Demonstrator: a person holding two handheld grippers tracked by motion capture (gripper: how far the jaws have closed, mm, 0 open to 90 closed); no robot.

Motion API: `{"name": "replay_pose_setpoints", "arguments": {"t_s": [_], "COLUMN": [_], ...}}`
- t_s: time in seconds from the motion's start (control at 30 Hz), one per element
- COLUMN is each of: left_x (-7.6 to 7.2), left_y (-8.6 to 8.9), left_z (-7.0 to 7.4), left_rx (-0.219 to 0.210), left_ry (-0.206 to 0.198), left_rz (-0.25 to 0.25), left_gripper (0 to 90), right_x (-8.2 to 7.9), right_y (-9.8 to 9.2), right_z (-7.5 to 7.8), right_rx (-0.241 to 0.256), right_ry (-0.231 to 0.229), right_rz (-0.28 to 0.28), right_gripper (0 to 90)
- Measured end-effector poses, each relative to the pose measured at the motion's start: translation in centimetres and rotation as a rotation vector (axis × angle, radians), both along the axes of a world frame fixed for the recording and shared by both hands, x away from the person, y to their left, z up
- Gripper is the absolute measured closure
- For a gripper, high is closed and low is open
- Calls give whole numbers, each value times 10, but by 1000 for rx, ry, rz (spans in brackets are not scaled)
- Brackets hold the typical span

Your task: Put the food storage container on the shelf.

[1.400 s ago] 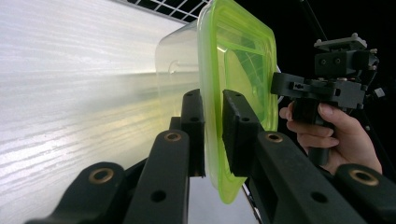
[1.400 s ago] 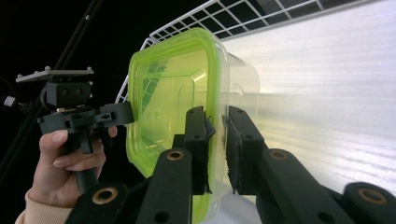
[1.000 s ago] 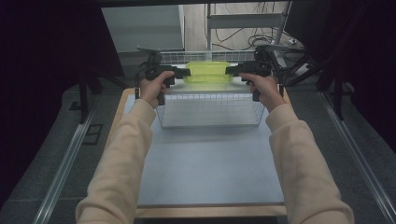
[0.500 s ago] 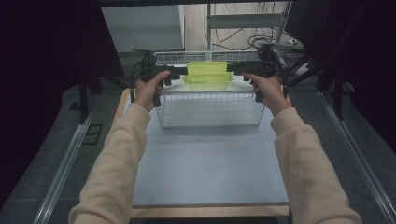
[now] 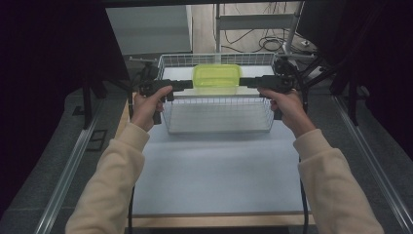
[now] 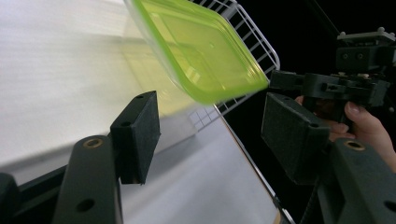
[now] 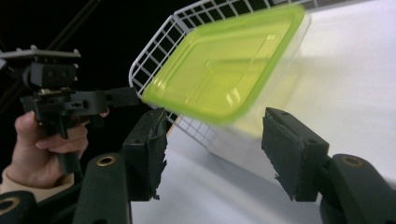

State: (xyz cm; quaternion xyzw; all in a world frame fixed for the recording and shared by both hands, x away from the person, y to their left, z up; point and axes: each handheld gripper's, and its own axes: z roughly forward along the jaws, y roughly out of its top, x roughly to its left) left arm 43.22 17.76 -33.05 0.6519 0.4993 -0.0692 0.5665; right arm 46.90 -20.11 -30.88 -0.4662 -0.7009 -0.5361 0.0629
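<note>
Nearest, two cream-sleeved forearms reach over the pale grey tabletop (image 5: pixel 214 170). The left gripper (image 5: pixel 187 84) and right gripper (image 5: pixel 246 82) both have their jaws spread wide, closed on nothing, one at each end of the clear plastic box with a lime-green lid (image 5: pixel 217 78), which sits toward the far side inside the white wire basket (image 5: pixel 219 124). This looks like a two-handed approach; next, both need to close evenly on the box's ends. Beyond are cables on the floor and dark curtains.
</note>
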Motion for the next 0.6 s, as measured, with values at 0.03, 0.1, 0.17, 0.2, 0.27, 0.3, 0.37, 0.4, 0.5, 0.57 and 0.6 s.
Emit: {"name": "replay_pose_setpoints", "arguments": {"t_s": [0.03,0.1,0.17,0.2,0.27,0.3,0.37,0.4,0.5,0.57,0.6], "left_x": [-5,-15,-25,-30,-41,-44,-52,-55,-66,-73,-76], "left_y": [-1,-1,-3,-3,-4,-4,-5,-5,-5,-3,-3], "left_z": [0,-1,-3,-4,-9,-11,-17,-21,-32,-39,-43], "left_rx": [0,6,15,23,17,16,13,10,8,2,-4], "left_ry": [-6,-19,-30,-39,-42,-42,-39,-32,-17,-12,-12], "left_rz": [2,-3,-10,-17,-31,-36,-51,-60,-68,-72,-74], "left_gripper": [366,366,366,366,366,366,364,363,364,365,366], "right_x": [-4,-13,-22,-27,-35,-39,-45,-49,-58,-65,-68], "right_y": [-1,-3,-6,-7,-9,-10,-12,-13,-14,-17,-18], "right_z": [-1,-3,-6,-8,-11,-14,-17,-19,-27,-33,-36], "right_rx": [-4,-4,-10,-16,-16,-17,-21,-21,-31,-34,-32], "right_ry": [-9,-21,-35,-38,-51,-52,-58,-60,-59,-58,-55], "right_rz": [4,15,33,40,54,64,75,80,100,108,115], "right_gripper": [403,402,399,396,396,396,394,394,389,390,389]}}
